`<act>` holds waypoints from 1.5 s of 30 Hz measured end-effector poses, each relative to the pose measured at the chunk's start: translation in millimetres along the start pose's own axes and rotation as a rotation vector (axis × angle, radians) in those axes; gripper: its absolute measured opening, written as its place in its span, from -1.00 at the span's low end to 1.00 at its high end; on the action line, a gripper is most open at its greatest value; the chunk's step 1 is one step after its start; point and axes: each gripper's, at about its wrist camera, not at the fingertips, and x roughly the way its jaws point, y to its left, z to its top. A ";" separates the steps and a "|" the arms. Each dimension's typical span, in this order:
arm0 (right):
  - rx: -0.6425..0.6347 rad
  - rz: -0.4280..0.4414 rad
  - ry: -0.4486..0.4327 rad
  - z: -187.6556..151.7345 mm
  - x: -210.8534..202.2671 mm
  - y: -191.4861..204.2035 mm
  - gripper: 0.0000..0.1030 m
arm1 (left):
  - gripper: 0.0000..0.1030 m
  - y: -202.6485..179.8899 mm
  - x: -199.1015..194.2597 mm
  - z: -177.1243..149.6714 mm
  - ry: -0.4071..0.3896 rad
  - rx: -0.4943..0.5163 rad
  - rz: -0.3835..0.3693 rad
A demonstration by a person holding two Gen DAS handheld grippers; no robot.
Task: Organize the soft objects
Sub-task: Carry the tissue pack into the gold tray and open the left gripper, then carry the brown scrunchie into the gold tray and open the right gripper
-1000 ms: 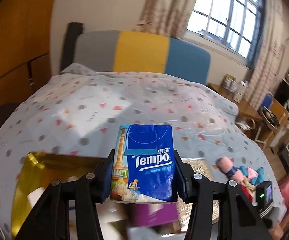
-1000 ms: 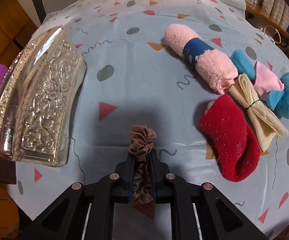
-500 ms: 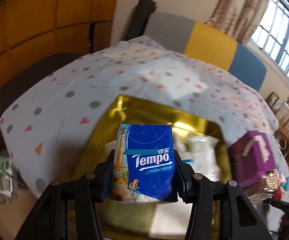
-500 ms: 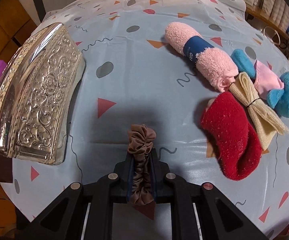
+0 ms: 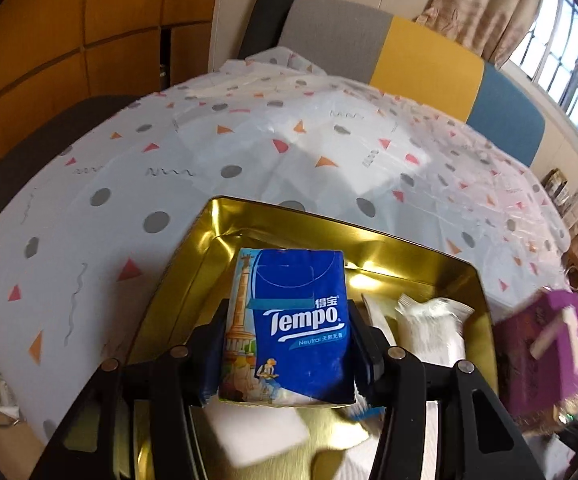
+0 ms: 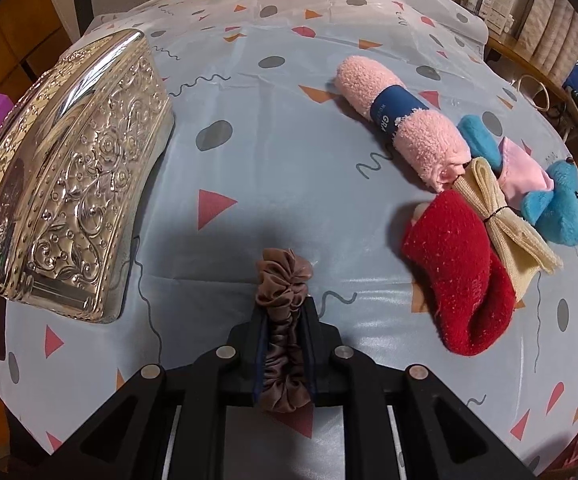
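My left gripper (image 5: 287,344) is shut on a blue Tempo tissue pack (image 5: 289,320) and holds it over the open gold tin (image 5: 329,228). White packets (image 5: 429,328) lie inside the tin. My right gripper (image 6: 284,332) is shut on a brown scrunchie (image 6: 283,288) just above the tablecloth. To its right lie a red sock (image 6: 457,276), a cream cloth bundle (image 6: 501,220), a pink rolled towel with a blue band (image 6: 401,120), a pink cloth (image 6: 521,168) and a blue plush toy (image 6: 557,204).
A silver embossed tin lid (image 6: 73,168) lies on the left of the table. A purple box (image 5: 545,352) stands right of the gold tin. A chair with a grey, yellow and blue back (image 5: 409,56) stands behind the table. A side desk (image 6: 541,76) is at the right.
The left gripper with the tissue pack has swung from facing the window to over the gold tin and come lower and closer. The right gripper has held almost still with the scrunchie.
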 end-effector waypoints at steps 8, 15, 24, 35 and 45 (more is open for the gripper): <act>0.010 0.005 0.000 -6.5 -8.6 -1.0 -0.72 | 0.42 3.6 17.8 7.6 0.022 -0.028 0.020; 0.010 0.009 0.002 -2.6 -7.1 -3.7 -0.72 | 0.58 -6.8 -41.3 -15.7 -0.097 0.008 0.003; 0.019 0.013 0.003 4.7 -2.8 -7.7 -0.72 | 0.67 -26.9 -97.2 -62.4 -0.181 0.069 0.007; 0.070 0.023 -0.003 5.7 -3.3 -10.3 -0.72 | 0.81 -38.2 -111.4 -100.1 -0.183 0.120 0.009; 0.165 0.048 -0.079 24.8 -23.3 -20.3 -0.72 | 1.00 -39.3 -116.9 -104.1 -0.193 0.135 0.016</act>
